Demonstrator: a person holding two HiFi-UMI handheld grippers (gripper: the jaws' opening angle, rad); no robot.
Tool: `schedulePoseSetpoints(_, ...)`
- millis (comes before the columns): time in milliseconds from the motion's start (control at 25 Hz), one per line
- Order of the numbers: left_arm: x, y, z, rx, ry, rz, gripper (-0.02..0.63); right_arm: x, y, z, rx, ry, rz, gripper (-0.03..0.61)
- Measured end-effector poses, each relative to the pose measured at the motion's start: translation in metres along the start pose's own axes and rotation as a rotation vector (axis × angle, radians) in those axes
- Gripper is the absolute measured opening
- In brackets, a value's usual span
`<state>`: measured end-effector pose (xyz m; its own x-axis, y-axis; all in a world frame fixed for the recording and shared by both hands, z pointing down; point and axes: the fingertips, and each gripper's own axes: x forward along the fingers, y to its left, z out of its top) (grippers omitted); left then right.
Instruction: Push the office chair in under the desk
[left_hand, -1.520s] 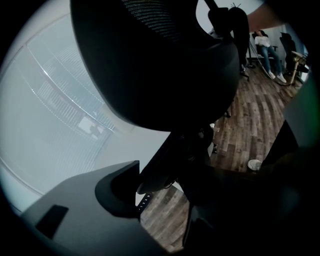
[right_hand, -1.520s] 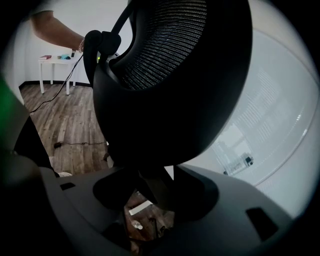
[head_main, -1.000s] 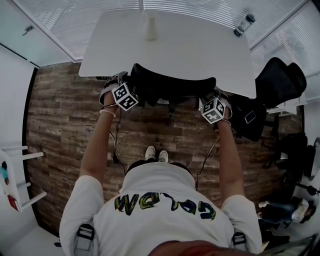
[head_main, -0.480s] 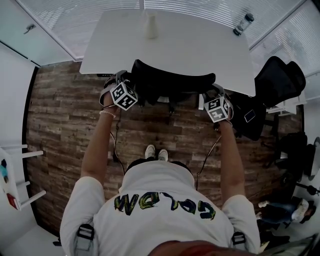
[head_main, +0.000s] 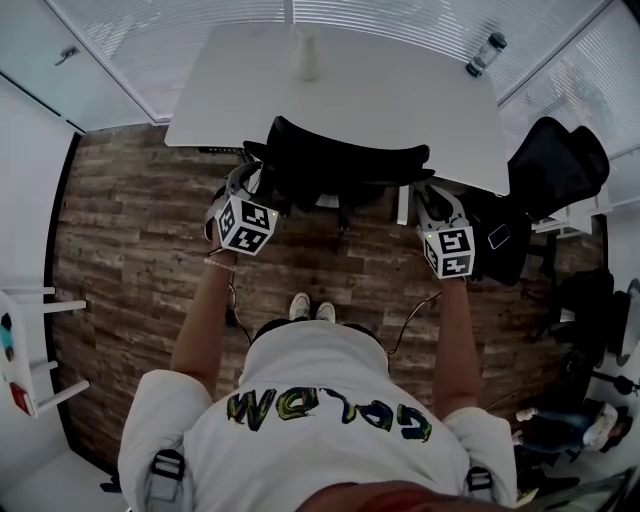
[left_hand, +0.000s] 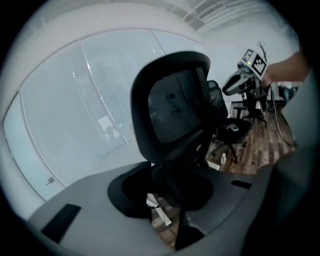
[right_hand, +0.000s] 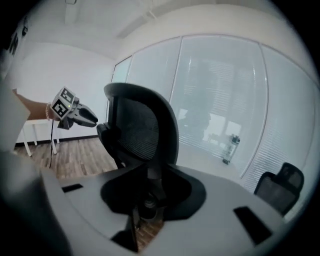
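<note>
The office chair (head_main: 345, 165) sits pushed in, its seat beneath the white desk (head_main: 400, 95), on a wood-plank floor (head_main: 130, 250) in a room walled by blind-covered glass (head_main: 150, 40). The left gripper (head_main: 246, 178) and right gripper (head_main: 432, 197) hover near the backrest's ends without touching it. Their jaws have just been closing and stand slightly apart, with nothing between them.

The left gripper (head_main: 243, 180) and right gripper (head_main: 428, 198) are lifting back from the office chair (head_main: 340, 160), which is now standing ahead of their fingertips. Both jaws are closing partway, with nothing between them.
</note>
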<state>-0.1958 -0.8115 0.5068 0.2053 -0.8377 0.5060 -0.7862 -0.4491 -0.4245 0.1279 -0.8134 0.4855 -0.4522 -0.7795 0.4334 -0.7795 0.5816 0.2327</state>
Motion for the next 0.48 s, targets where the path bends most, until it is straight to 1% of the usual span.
schedulePoseSetpoints(160, -0.040, -0.012, 0.042, -0.203, -0.159, -0.041, 0.057, -0.028, 0.019, 0.039, 0.073, -0.105, 0.017, 0.081)
schedulePoseSetpoints(280, -0.071, -0.015, 0.073, -0.344, -0.272, -0.074, 0.035, -0.046, 0.036, 0.066, 0.107, -0.168, 0.036, 0.062)
schedulePoseSetpoints(360, -0.089, -0.016, 0.089, -0.399, -0.329, -0.087, 0.023, -0.058, 0.048, 0.082, 0.126, -0.202, 0.051, 0.052)
schedulePoseSetpoints(480, -0.115, -0.019, 0.108, -0.424, -0.387, -0.098, 0.015, -0.074, 0.065, 0.102, 0.133, -0.239, 0.067, 0.040)
